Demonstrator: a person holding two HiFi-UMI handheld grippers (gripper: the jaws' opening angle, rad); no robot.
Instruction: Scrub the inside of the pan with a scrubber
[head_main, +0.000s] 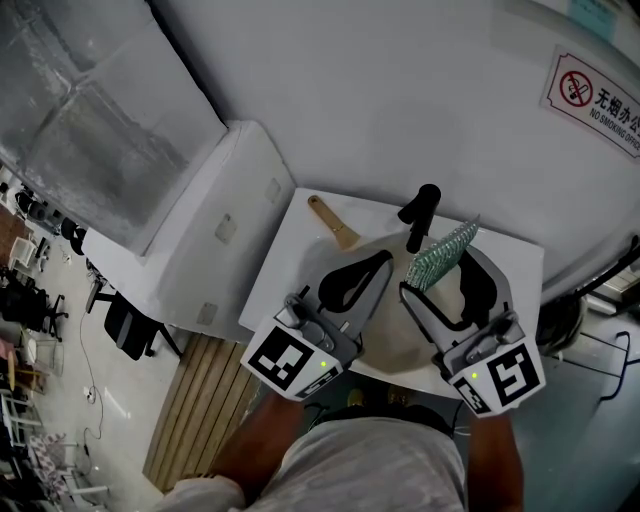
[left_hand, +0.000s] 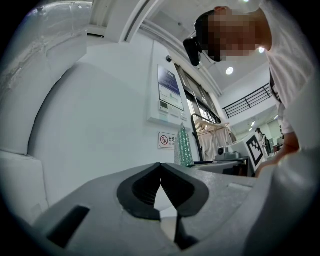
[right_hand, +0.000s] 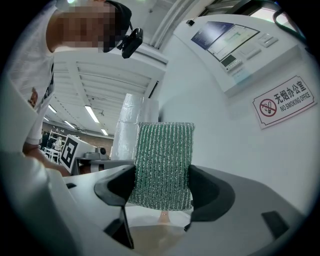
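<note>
while the right tool (right_hand: 162, 186) clamps the scrubber (right_hand: 163, 160), the pan (head_main: 396, 336) lies below.

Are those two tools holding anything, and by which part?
The right hand-held gripper clamps the green scrubber by its two side edges, near one end. The left hand-held gripper is shut and empty.

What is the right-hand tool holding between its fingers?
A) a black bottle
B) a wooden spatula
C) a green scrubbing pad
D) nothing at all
C: the right gripper is clamped on both sides of the green scrubber, which stands upright between them.
</note>
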